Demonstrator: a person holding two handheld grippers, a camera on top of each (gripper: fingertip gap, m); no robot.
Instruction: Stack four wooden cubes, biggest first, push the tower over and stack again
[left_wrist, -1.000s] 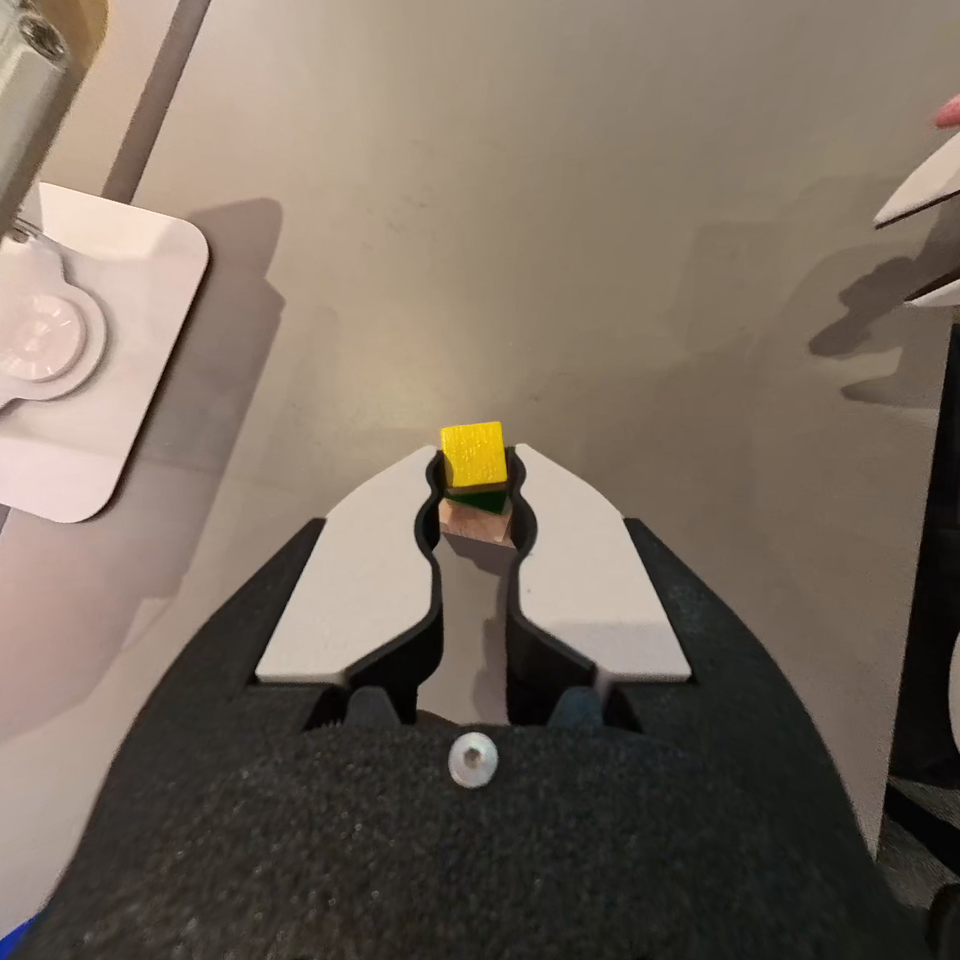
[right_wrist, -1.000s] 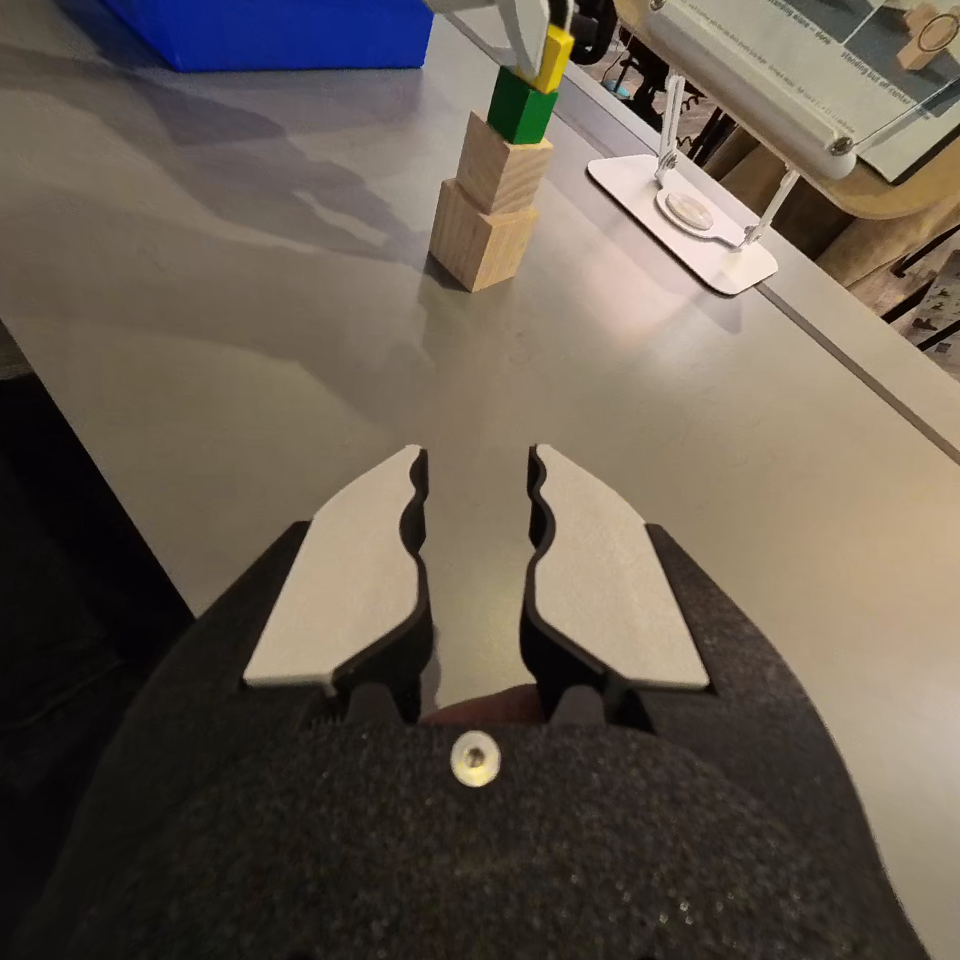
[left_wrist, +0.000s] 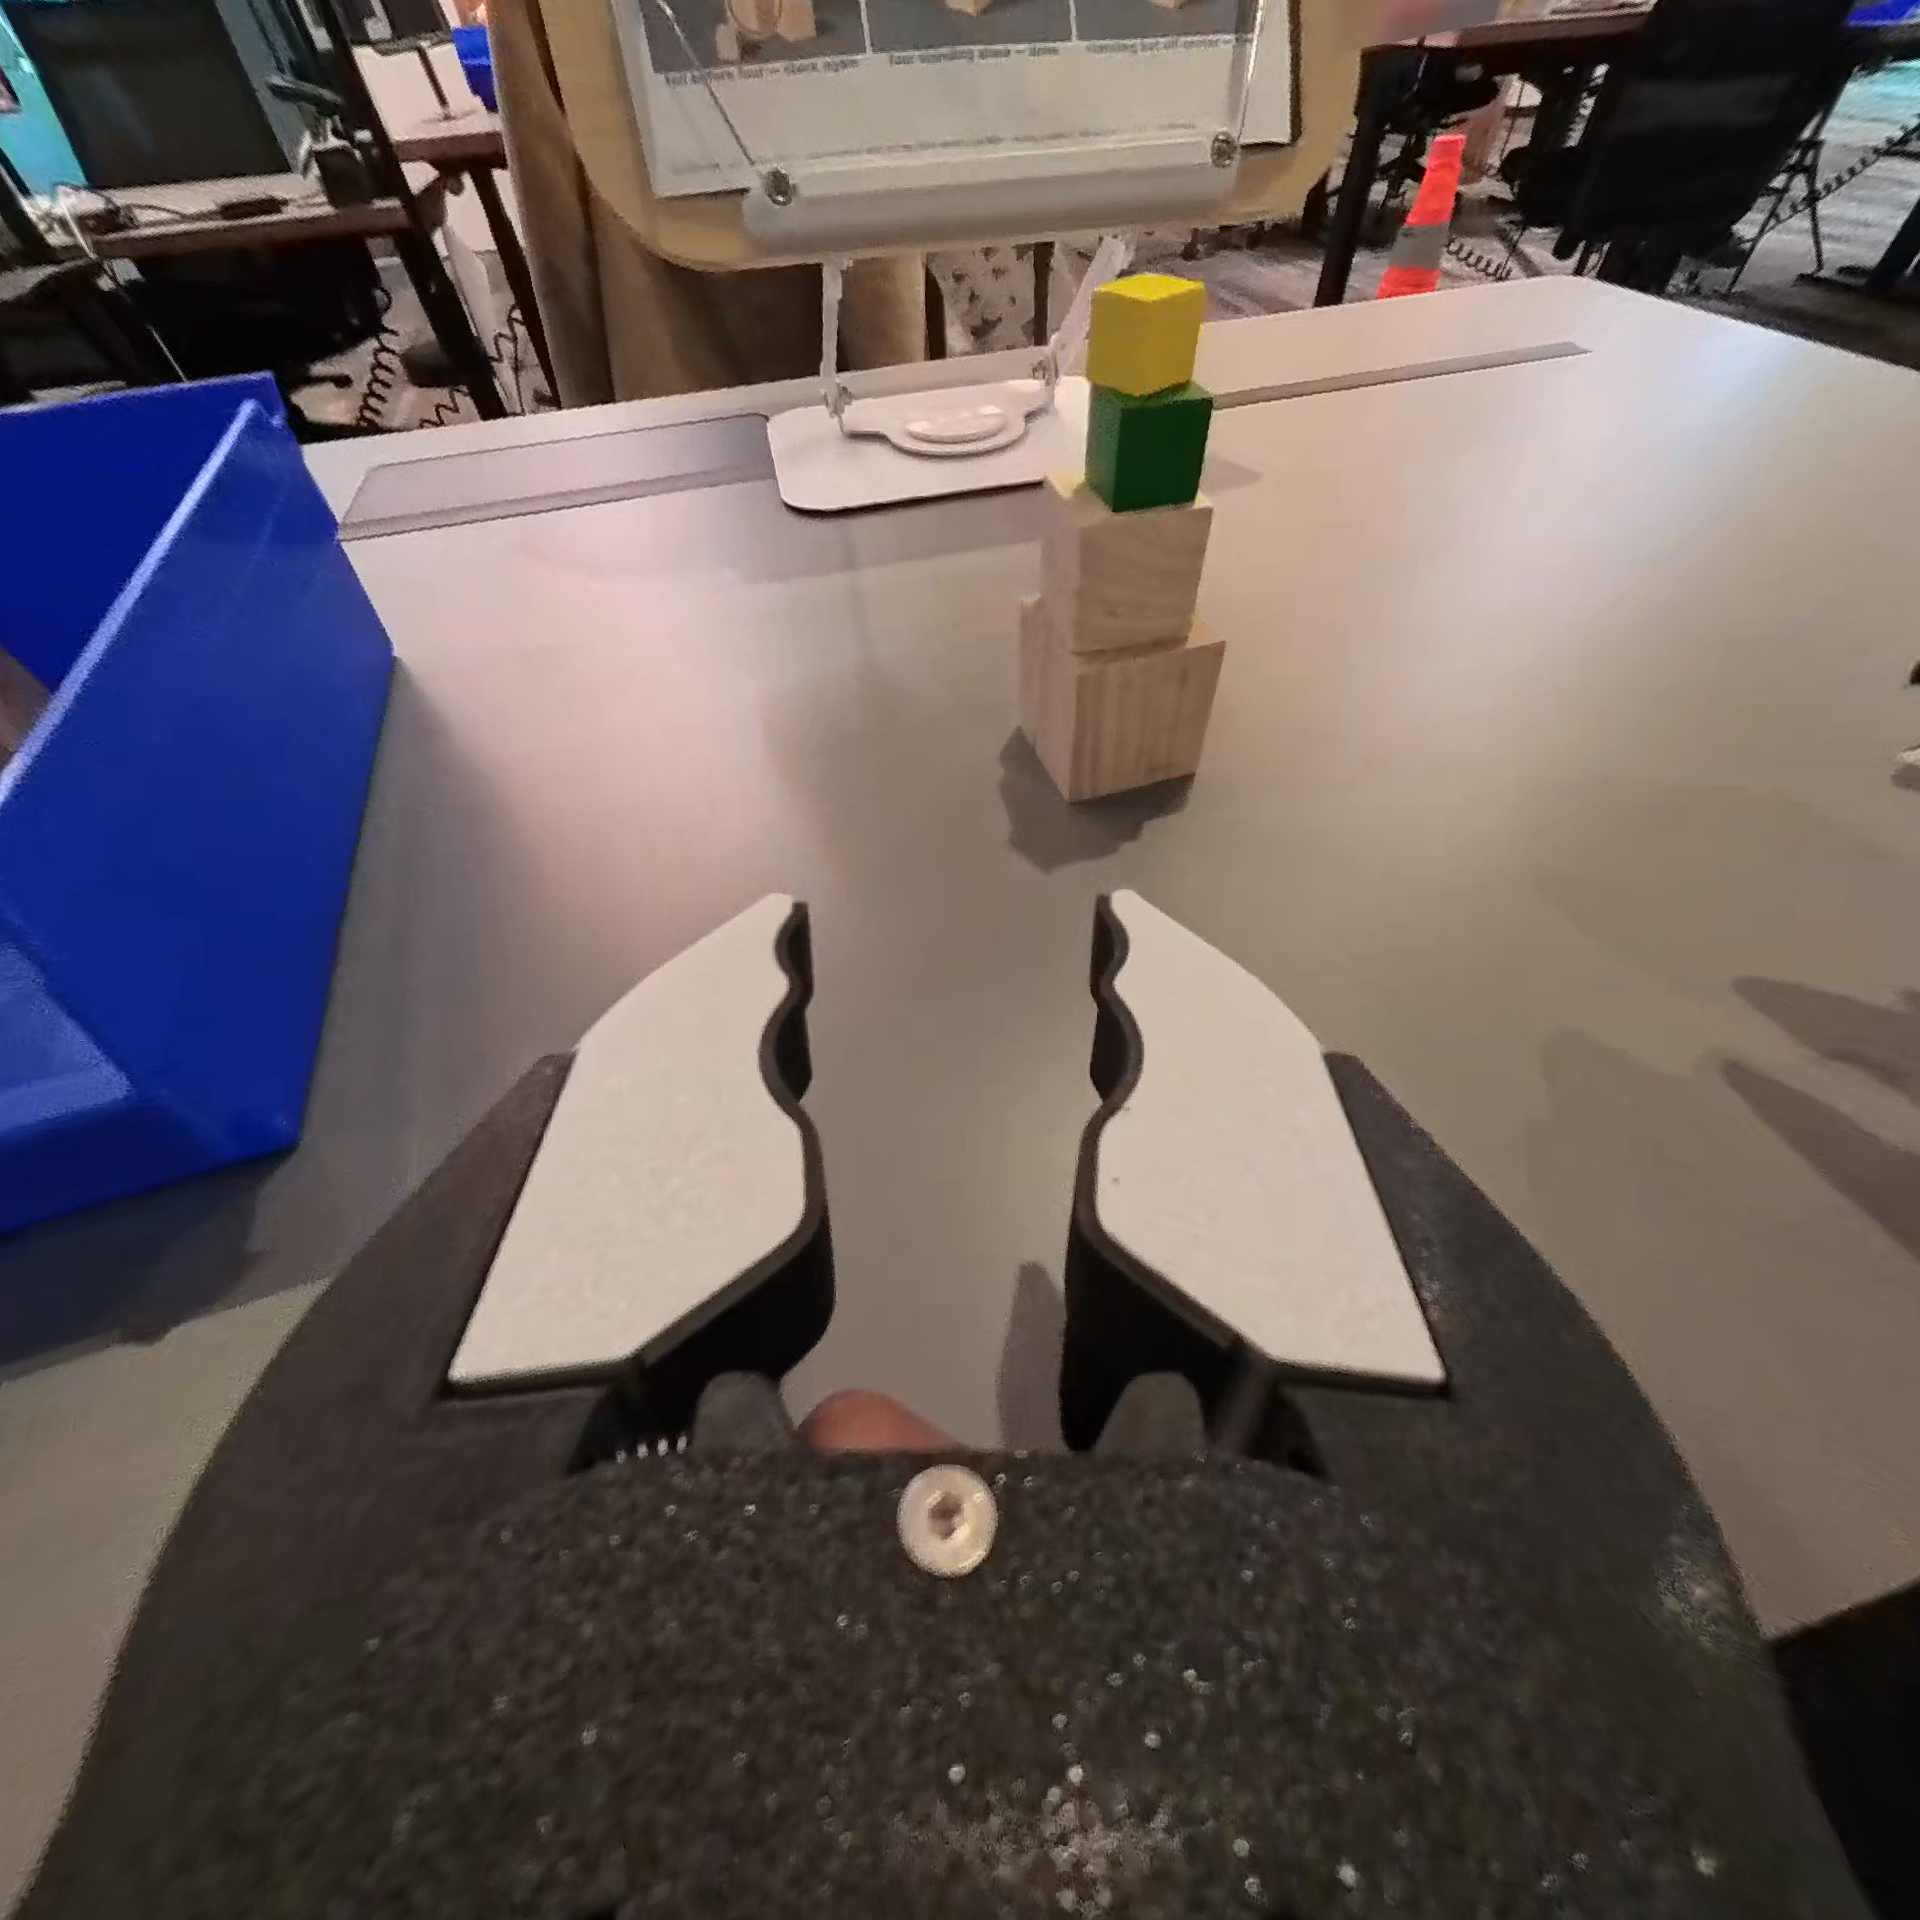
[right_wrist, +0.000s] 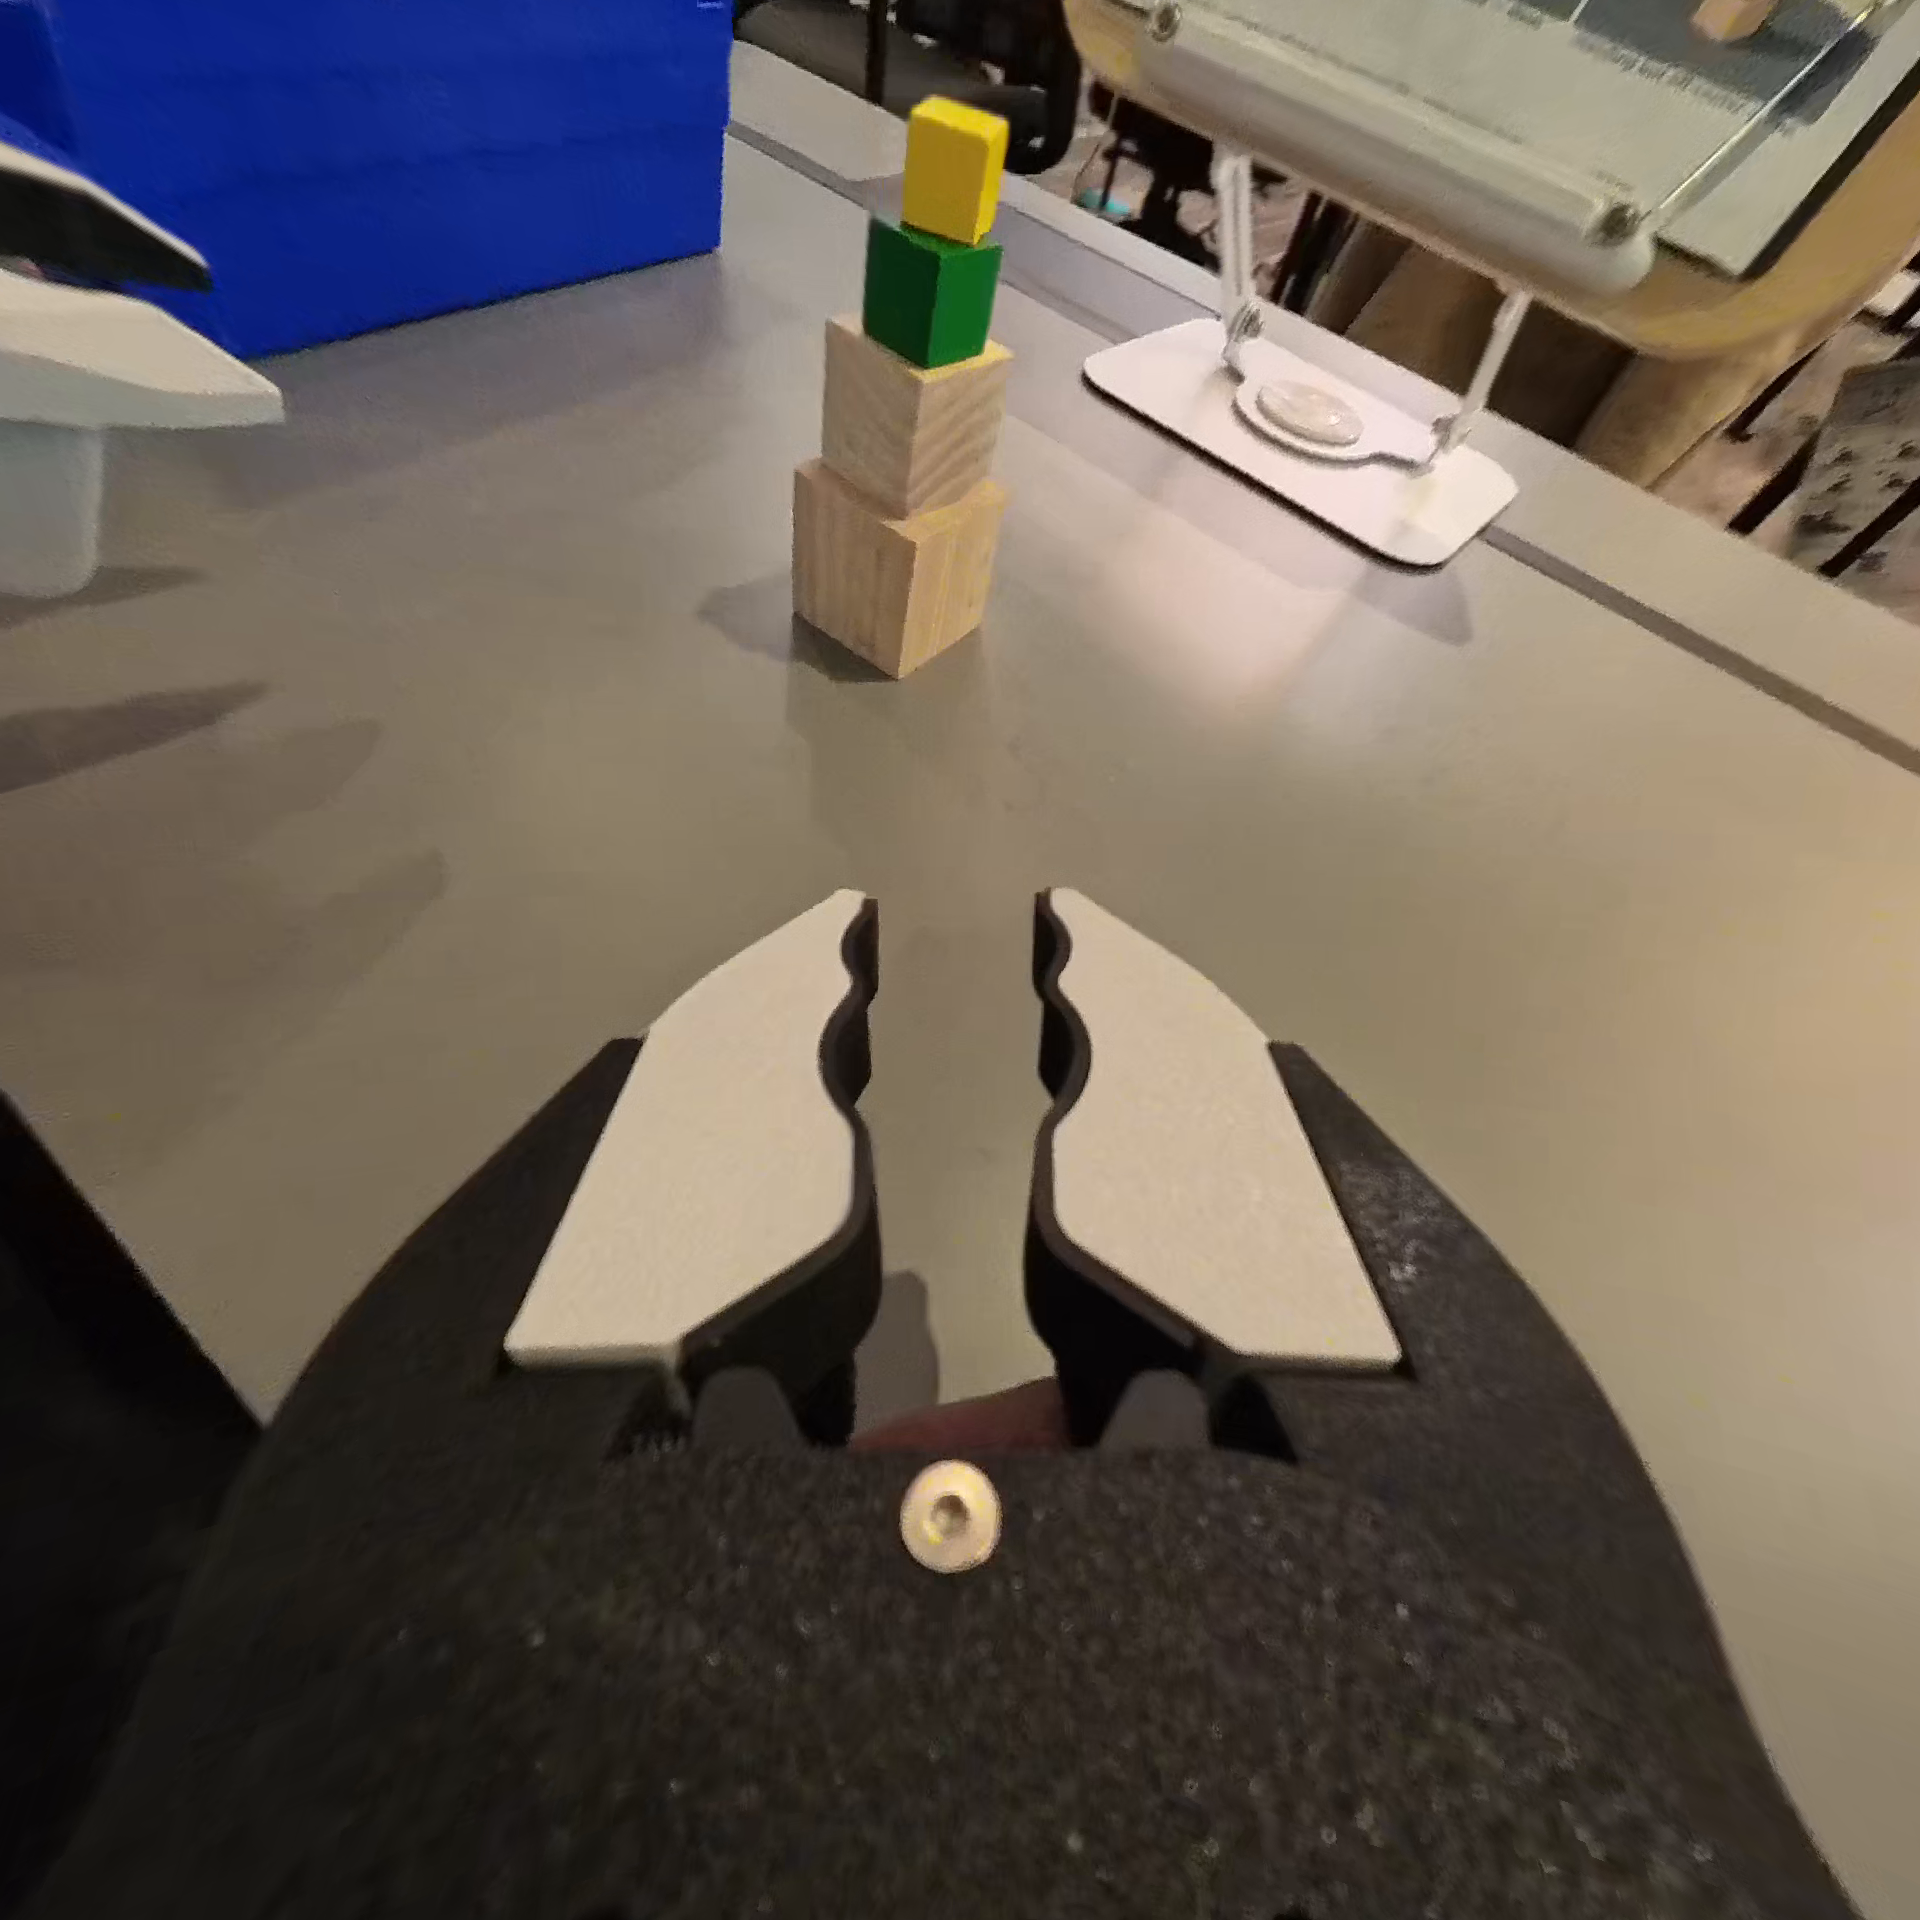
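Four-cube tower (left_wrist: 1127, 540) (yellow on top) stands untouched.

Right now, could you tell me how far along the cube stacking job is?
Done: four cubes stand as a tower on the table, large plain cube at the bottom, smaller plain cube, green cube, yellow cube on top. In hand: nothing; the left hand-held gripper and right hand-held gripper are open. Left: pushing it over and restacking.
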